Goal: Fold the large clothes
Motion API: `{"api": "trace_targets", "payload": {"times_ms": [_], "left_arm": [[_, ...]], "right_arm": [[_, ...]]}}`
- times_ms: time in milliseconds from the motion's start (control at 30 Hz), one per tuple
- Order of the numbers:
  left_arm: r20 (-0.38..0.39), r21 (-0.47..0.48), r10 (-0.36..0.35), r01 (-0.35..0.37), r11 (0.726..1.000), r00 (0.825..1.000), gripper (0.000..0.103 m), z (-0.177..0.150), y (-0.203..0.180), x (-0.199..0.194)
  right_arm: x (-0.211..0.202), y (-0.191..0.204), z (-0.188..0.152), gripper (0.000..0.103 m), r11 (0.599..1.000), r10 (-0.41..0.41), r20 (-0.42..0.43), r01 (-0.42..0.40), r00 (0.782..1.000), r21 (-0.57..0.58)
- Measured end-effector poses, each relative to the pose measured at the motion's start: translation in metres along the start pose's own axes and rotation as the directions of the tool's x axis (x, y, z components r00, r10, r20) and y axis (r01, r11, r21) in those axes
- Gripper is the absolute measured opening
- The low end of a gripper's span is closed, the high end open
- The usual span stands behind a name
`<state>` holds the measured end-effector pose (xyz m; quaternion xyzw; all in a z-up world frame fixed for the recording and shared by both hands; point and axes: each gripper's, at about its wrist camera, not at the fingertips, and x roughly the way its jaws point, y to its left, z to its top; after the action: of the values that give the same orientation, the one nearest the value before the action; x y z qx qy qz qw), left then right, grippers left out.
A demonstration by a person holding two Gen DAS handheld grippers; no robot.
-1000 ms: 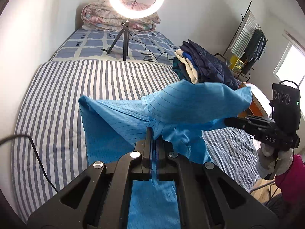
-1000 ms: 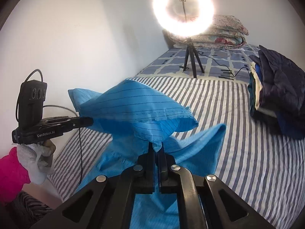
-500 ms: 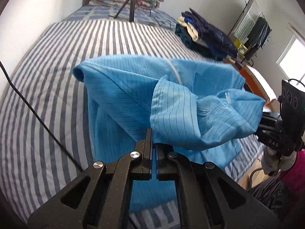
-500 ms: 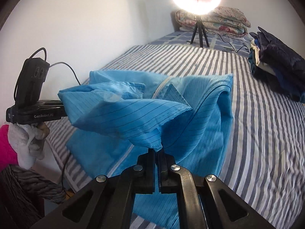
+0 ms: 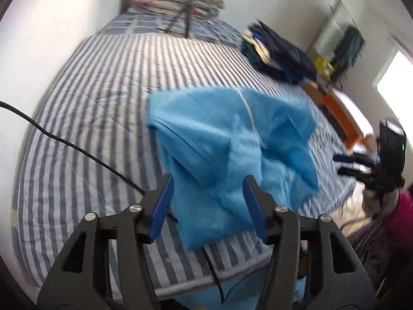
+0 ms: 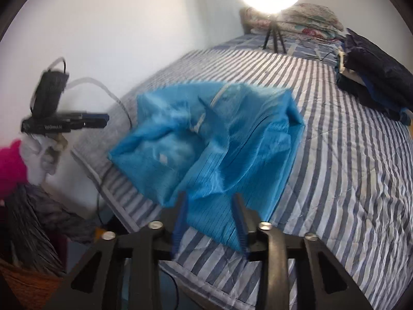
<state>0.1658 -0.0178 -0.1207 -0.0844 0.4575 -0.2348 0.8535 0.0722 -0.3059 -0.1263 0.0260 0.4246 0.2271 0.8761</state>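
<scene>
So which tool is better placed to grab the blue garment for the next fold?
Left, marginally. Both are open. The left tool straddles the near edge of the blue garment where it lies on the striped bed. The right tool frames only a corner. Close call.

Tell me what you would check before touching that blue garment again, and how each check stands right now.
1. Left gripper jaws open, empty: ok.
2. Right gripper jaws open, empty: ok.
3. Blue garment resting on the striped bed, none hanging off: ok.
4. Garment folded flat and neat: not ok, it lies crumpled with raised folds.
5. Black cable clear of the garment: cannot tell, it runs to the garment's near edge.
6. Pile of dark clothes apart from the garment: ok.
</scene>
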Motion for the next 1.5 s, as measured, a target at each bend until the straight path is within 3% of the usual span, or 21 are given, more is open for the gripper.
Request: {"api": "trace_targets", "payload": {"times_ms": [33, 100, 200, 400, 567, 633, 733, 800, 900, 967, 1000, 1067, 1100, 1133, 1267, 1300, 1367, 1500], "left_arm": [[0.002, -0.056, -0.012, 0.012, 0.998, 1.0, 0.058, 0.007, 0.011, 0.001], [-0.002, -0.197, -0.054, 0.053, 0.979, 0.999, 0.059, 0.024, 0.037, 0.009], [0.0, -0.336, -0.1, 0.095, 0.937, 0.995, 0.059, 0.042, 0.064, 0.025], [-0.017, -0.444, -0.134, 0.113, 0.889, 0.991, 0.059, 0.061, 0.086, 0.058], [-0.059, -0.451, -0.159, 0.115, 0.885, 0.986, 0.059, 0.068, 0.088, 0.079], [-0.065, -0.441, -0.155, 0.111, 0.891, 0.986, 0.054, 0.069, 0.084, 0.083], [-0.078, -0.435, -0.146, 0.098, 0.895, 0.986, 0.042, 0.071, 0.082, 0.089], [-0.091, -0.433, -0.136, 0.083, 0.897, 0.987, 0.023, 0.07, 0.083, 0.094], [-0.106, -0.417, -0.121, 0.067, 0.907, 0.987, 0.009, 0.073, 0.078, 0.103], [-0.106, -0.38, -0.092, 0.045, 0.924, 0.99, 0.007, 0.073, 0.071, 0.105], [-0.104, -0.347, -0.071, 0.031, 0.937, 0.992, 0.006, 0.073, 0.066, 0.104], [-0.107, -0.302, -0.04, 0.006, 0.953, 0.994, 0.006, 0.074, 0.058, 0.108], [-0.106, -0.288, -0.04, 0.008, 0.958, 0.994, 0.006, 0.073, 0.055, 0.109], [-0.101, -0.286, -0.051, 0.02, 0.958, 0.994, 0.006, 0.073, 0.053, 0.109], [-0.099, -0.313, -0.09, 0.055, 0.948, 0.991, 0.008, 0.073, 0.057, 0.11], [-0.104, -0.331, -0.098, 0.059, 0.942, 0.99, 0.022, 0.072, 0.061, 0.109], [-0.087, -0.381, -0.13, 0.088, 0.92, 0.988, 0.037, 0.07, 0.071, 0.105], [-0.041, -0.461, -0.182, 0.143, 0.876, 0.982, 0.038, 0.068, 0.086, 0.102]], "right_arm": [[-0.005, -0.009, 0.006, 0.066, 0.999, 0.015, 0.029, -0.016, 0.999, 0.051], [-0.01, -0.025, 0.013, 0.066, 0.989, 0.047, 0.066, -0.056, 0.997, 0.14], [-0.004, -0.051, 0.033, 0.066, 0.972, 0.055, 0.083, -0.072, 0.995, 0.225], [0.019, -0.099, 0.058, 0.07, 0.894, 0.147, 0.131, -0.189, 0.98, 0.406], [0.064, -0.141, 0.064, 0.071, 0.758, 0.251, 0.143, -0.286, 0.957, 0.586], [0.08, -0.15, 0.063, 0.07, 0.705, 0.284, 0.156, -0.316, 0.946, 0.635], [0.104, -0.155, 0.065, 0.07, 0.67, 0.334, 0.137, -0.337, 0.933, 0.662], [0.117, -0.152, 0.066, 0.07, 0.654, 0.362, 0.129, -0.351, 0.923, 0.67], [0.125, -0.153, 0.067, 0.067, 0.621, 0.38, 0.152, -0.374, 0.912, 0.689], [0.121, -0.155, 0.072, 0.049, 0.628, 0.349, 0.172, -0.366, 0.921, 0.687], [0.113, -0.156, 0.077, 0.034, 0.659, 0.294, 0.179, -0.335, 0.939, 0.674], [0.086, -0.155, 0.088, 0.03, 0.772, 0.114, 0.229, -0.231, 0.967, 0.592], [0.075, -0.152, 0.093, 0.03, 0.817, 0.041, 0.247, -0.175, 0.968, 0.549], [0.067, -0.151, 0.097, 0.032, 0.836, 0.013, 0.247, -0.146, 0.969, 0.528], [0.06, -0.156, 0.092, 0.04, 0.809, 0.112, 0.181, -0.196, 0.977, 0.554], [0.059, -0.155, 0.087, 0.047, 0.81, 0.121, 0.165, -0.193, 0.979, 0.554], [0.058, -0.153, 0.073, 0.06, 0.803, 0.155, 0.128, -0.2, 0.98, 0.561], [0.067, -0.142, 0.046, 0.06, 0.79, 0.239, 0.071, -0.236, 0.968, 0.565]]}}
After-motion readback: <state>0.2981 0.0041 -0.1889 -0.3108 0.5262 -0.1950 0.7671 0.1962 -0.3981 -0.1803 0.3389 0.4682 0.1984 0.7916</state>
